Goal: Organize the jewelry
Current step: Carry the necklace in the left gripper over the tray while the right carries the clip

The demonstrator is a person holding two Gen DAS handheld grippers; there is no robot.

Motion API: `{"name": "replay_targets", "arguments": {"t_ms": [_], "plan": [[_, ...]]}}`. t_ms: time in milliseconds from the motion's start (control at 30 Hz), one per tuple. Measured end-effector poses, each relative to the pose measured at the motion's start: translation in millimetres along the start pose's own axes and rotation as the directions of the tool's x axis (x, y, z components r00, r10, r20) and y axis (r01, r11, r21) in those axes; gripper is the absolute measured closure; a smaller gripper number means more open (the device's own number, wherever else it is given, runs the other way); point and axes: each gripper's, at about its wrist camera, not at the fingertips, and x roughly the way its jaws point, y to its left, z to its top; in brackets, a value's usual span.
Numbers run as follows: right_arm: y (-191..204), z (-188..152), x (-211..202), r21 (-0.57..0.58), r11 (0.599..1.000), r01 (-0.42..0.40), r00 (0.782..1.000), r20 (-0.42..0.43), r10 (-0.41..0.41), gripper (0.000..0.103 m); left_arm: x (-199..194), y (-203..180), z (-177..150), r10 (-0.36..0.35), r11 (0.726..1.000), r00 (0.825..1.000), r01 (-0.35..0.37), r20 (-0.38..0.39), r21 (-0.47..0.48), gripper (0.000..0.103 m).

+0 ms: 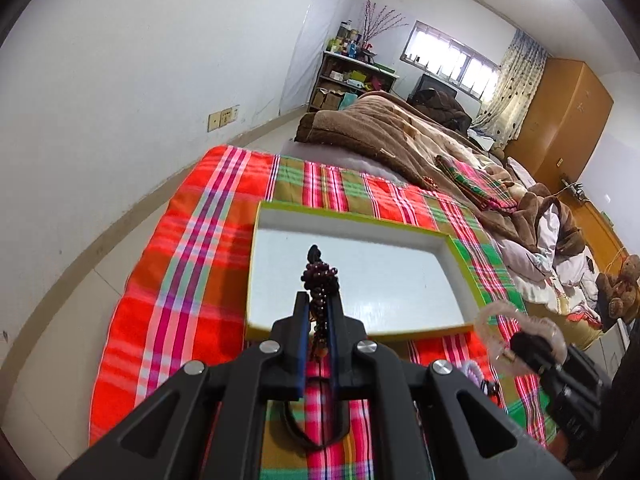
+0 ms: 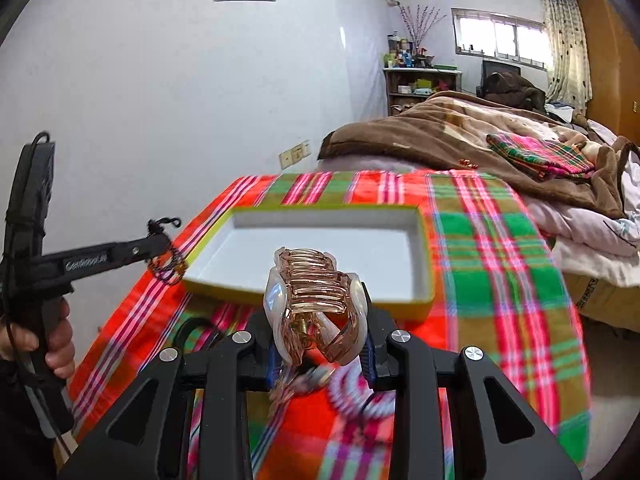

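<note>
1. the left gripper (image 1: 319, 312) is clamped on a dark beaded bracelet (image 1: 319, 280); the beads bunch up past the fingertips and a loop hangs down between the blue-lined fingers.
2. in the right wrist view the same gripper (image 2: 160, 246) reaches in from the left edge, the bracelet (image 2: 168, 266) dangling at its tip, just beside the near left corner of the tray (image 2: 424, 264), with a black cord end sticking up above the tip.
3. the tray (image 1: 460, 256), white inside with a yellow-green rim, lies on the red, green and pink plaid cloth (image 1: 180, 264); in the left wrist view the bracelet shows against its white floor, but whether it is over the tray or short of the near rim cannot be told.
4. the right gripper (image 2: 320, 332) is closed on a translucent pink-brown hair claw clip (image 2: 316, 300), pearly on its sides, teeth pointing toward the tray; the clip is short of the tray's near rim, above the cloth.
5. in the left wrist view that clip (image 1: 520, 332) appears at the lower right, off the tray's near right corner.
6. under the right gripper, blurred, a white-and-pink coiled hair tie (image 2: 360, 396) lies on the cloth.
7. a brown blanket (image 2: 460, 136) is heaped on the bed beyond the cloth.
</note>
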Motion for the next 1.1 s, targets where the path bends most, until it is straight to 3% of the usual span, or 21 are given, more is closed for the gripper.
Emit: {"name": "replay_targets", "arguments": {"t_ms": [433, 767, 1100], "plan": [[-51.2, 42.7, 72.5, 0.021, 0.999, 0.041, 0.996, -0.079, -0.039, 0.072, 66.0, -1.4, 34.2, -0.007, 1.0, 0.998, 0.008, -0.056, 0.008, 0.094], [-68.6, 54.6, 126.3, 0.006, 0.997, 0.081, 0.989, -0.124, -0.08, 0.072, 111.6, 6.1, 40.4, 0.021, 1.0, 0.994, -0.021, -0.103, 0.009, 0.094], [-72.6, 52.6, 148.7, -0.016, 0.995, 0.097, 0.984, -0.15, -0.098, 0.071, 128.0, 11.3, 40.4, 0.044, 0.999, 0.99, -0.042, -0.131, 0.016, 0.094]]}}
